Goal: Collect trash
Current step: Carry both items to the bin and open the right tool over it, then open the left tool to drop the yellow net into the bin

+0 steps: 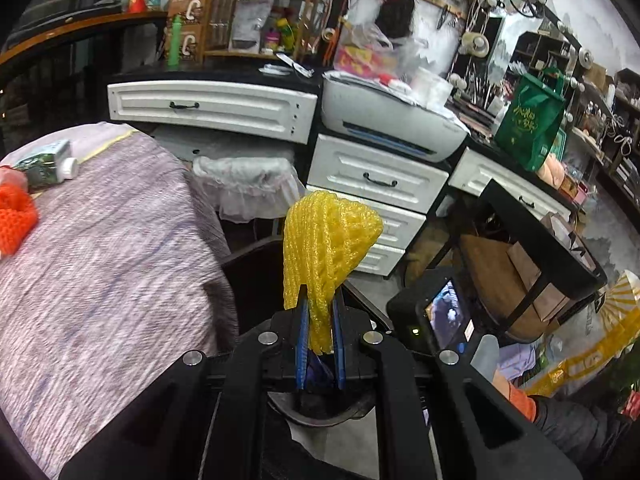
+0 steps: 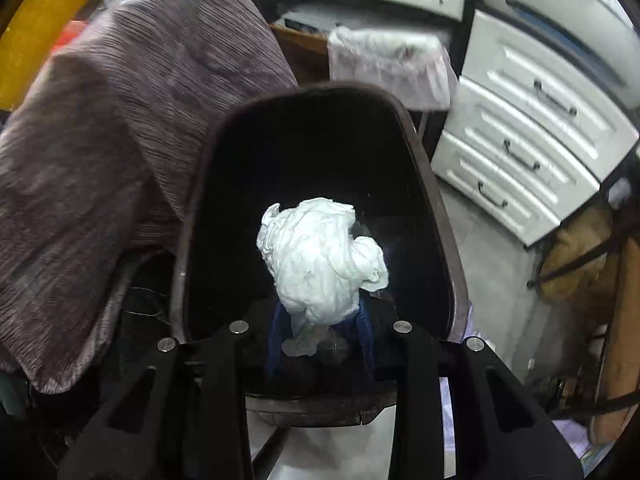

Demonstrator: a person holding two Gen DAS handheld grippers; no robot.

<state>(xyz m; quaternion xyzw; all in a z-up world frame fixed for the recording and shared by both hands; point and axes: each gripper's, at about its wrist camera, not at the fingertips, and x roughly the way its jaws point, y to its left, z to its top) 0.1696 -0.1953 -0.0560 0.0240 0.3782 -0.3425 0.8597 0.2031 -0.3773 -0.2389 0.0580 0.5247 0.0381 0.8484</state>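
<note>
My left gripper (image 1: 320,300) is shut on a yellow foam fruit net (image 1: 326,240) that stands up between its blue pads. It hangs over the gap beside the cloth-covered table (image 1: 100,264), above a dark bin rim (image 1: 320,416). My right gripper (image 2: 322,312) is shut on a crumpled white tissue (image 2: 320,256) and holds it over the open mouth of the dark trash bin (image 2: 448,240). The bin's inside looks black. The right gripper's camera body (image 1: 440,316) shows in the left wrist view.
On the table lie an orange foam net (image 1: 16,216) and a small green-and-white carton (image 1: 44,164). White drawers (image 1: 376,180) and a printer (image 1: 392,124) stand behind. A white-bagged basket (image 1: 244,184) sits beyond the bin. A wooden stool (image 1: 500,280) is at right.
</note>
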